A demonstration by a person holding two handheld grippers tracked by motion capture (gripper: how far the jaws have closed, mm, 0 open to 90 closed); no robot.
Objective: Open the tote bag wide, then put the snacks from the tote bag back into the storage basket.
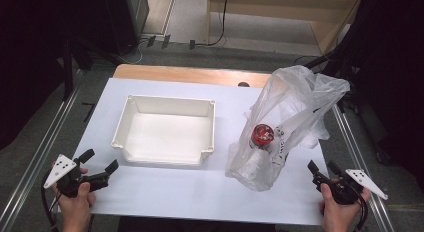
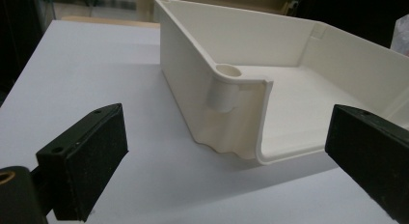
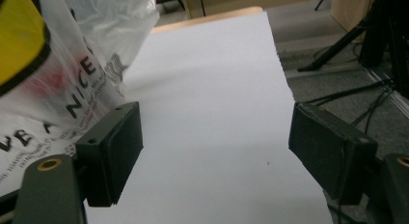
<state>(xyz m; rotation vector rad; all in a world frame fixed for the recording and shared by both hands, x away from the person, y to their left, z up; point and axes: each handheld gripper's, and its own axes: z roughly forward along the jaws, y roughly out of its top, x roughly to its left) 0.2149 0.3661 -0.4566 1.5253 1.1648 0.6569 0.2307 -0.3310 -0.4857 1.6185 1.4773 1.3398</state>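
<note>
Flanking the white tray point(image 1: 167, 129): plastic bag point(image 1: 287, 117) (red-capped container point(image 1: 261, 134) inside).

A tray point(image 1: 165, 129) sits on the table point(image 1: 210, 197) left of centre, with a plastic bag point(image 1: 287, 122) standing well apart to its right. Inside the bag is what looks like a jar point(image 1: 261, 135), upright. The left gripper point(image 1: 100, 168) hovers near the tray's front left corner, and the right gripper point(image 1: 322, 168) sits just beside the bag's front right.
</note>
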